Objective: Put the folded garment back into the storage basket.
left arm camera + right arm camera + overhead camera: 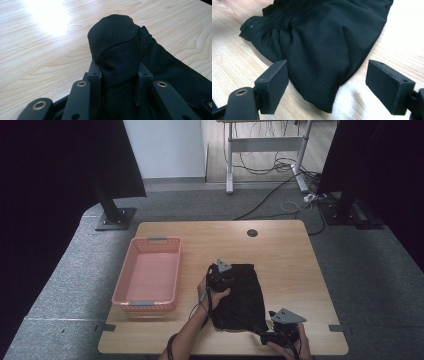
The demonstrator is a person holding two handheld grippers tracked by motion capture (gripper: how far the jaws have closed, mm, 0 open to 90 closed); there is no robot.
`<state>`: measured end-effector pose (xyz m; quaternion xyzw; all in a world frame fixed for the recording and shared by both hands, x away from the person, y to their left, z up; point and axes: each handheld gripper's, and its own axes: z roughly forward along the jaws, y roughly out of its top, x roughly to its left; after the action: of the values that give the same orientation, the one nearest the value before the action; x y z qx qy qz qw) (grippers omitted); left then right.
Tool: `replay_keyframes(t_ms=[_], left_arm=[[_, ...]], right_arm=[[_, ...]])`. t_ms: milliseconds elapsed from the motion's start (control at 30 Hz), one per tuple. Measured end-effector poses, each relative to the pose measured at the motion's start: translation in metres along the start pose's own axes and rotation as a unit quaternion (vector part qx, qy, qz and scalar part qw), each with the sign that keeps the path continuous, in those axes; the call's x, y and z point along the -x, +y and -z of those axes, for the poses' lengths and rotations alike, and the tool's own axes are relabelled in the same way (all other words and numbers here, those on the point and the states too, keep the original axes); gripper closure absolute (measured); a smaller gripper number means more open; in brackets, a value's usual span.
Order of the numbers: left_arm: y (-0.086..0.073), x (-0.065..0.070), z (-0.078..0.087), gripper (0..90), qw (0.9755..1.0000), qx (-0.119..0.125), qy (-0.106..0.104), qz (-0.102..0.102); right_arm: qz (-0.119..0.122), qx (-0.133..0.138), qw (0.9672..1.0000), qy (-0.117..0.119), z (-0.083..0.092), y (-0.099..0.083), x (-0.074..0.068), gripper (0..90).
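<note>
Your left tongs (117,75) clamp a bunched fold at the far edge of the black garment (239,297) lying mid-counter (285,255), while your right tongs (332,87) stand wide open around its near corner, pads not touching.

Black mesh-textured garment (239,295); pink basket (148,272); light wood-grain table (290,260); black jaws.

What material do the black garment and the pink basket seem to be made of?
Black garment: probably a thin synthetic mesh knit with a matte finish; tiny regular holes show in the weave, and it drapes in soft folds.
Pink basket: likely moulded plastic; its walls show a regular lattice and keep a rigid shape.
</note>
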<state>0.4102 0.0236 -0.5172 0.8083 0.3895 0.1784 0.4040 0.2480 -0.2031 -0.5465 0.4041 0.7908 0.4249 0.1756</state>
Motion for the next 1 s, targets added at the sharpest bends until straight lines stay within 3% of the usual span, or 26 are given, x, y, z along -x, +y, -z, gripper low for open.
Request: replay_keyframes(t_ms=[567, 1000], left_arm=[[0.001, 0.000, -0.001, 64.2, 1.0000, -0.001, -0.001, -0.001], [0.000, -0.002, 0.000, 64.6, 1.0000, -0.001, -0.005, 0.000]], right_arm=[[0.003, -0.009, 1.0000, -0.002, -0.015, 0.007, -0.004, 17.7], [0.004, -0.035, 0.9994, 0.005, -0.033, 0.013, -0.002, 15.7]])
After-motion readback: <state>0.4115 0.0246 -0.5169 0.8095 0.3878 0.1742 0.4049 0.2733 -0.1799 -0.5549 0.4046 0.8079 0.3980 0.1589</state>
